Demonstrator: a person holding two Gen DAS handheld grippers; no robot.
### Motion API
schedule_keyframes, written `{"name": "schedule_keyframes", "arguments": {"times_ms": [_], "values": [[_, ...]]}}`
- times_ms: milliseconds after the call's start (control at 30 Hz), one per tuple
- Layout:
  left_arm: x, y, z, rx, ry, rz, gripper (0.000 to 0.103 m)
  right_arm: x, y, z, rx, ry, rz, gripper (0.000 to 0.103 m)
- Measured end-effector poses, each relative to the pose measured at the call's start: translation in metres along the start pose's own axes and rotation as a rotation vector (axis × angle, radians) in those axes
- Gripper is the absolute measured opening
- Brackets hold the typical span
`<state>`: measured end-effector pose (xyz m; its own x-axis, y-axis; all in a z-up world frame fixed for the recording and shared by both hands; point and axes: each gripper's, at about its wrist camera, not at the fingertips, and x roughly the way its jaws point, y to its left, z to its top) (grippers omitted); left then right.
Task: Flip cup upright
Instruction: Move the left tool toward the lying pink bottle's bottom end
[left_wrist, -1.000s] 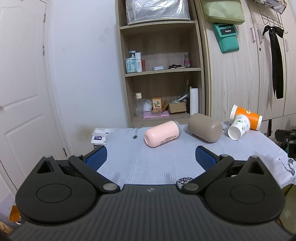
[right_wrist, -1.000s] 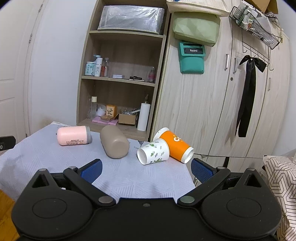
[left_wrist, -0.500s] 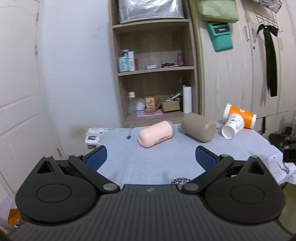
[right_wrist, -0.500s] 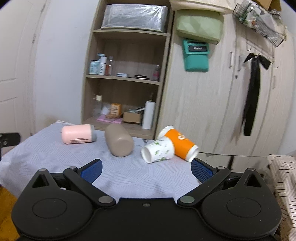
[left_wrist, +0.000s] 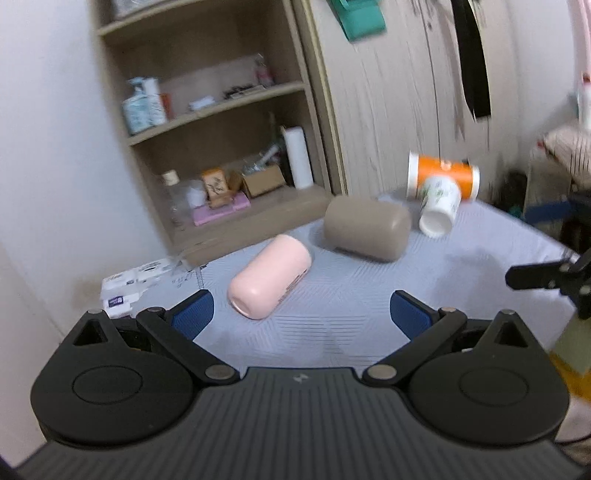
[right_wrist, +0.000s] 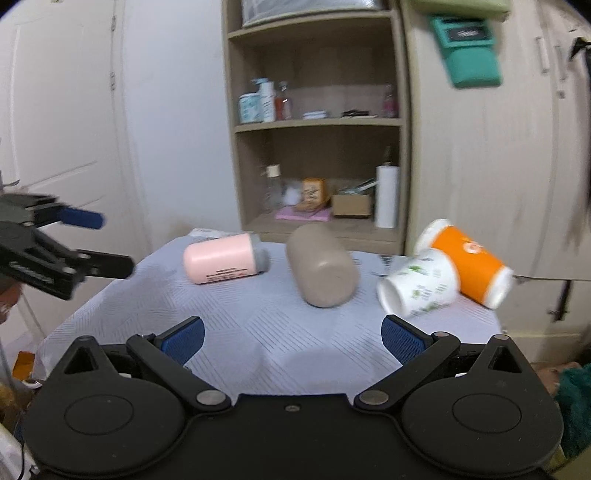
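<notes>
Though spread — both grippers (left_wrist: 301, 314) (right_wrist: 291, 336) level.

matt pink cup (left_wrist: 269, 280), matt taupe cup (left_wrist: 367, 228), paper-looking orange cup (right_wrist: 467, 263), textured cloth table cover (right_wrist: 258, 325), wood-grain shelf (right_wrist: 317, 122)

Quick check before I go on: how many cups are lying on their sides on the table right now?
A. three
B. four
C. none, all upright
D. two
B: the pink cup, taupe cup, white leaf-print cup and orange cup all lie on their sides on the table.
</notes>
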<state>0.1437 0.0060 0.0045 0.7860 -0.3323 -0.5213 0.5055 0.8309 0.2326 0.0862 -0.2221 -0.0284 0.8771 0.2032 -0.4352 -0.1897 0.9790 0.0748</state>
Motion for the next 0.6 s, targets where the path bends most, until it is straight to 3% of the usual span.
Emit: {"name": "schedule_keyframes", "arguments": {"times_ms": [233,433,600], "values": [[0.062,0.029,0.008,0.14,0.055,-0.123,0.101,0.044,0.005,0.01,-0.038,0.047,0.074,0.103],[0.108,0.056,0.004,0.118,0.067,-0.155,0.101,0.07,0.009,0.013,-0.018,0.095,0.095,0.103],[0.139,0.065,-0.003,0.169,0.066,-0.213,0.101,0.083,0.011,0.013,-0.022,0.13,0.08,0.103]]}}
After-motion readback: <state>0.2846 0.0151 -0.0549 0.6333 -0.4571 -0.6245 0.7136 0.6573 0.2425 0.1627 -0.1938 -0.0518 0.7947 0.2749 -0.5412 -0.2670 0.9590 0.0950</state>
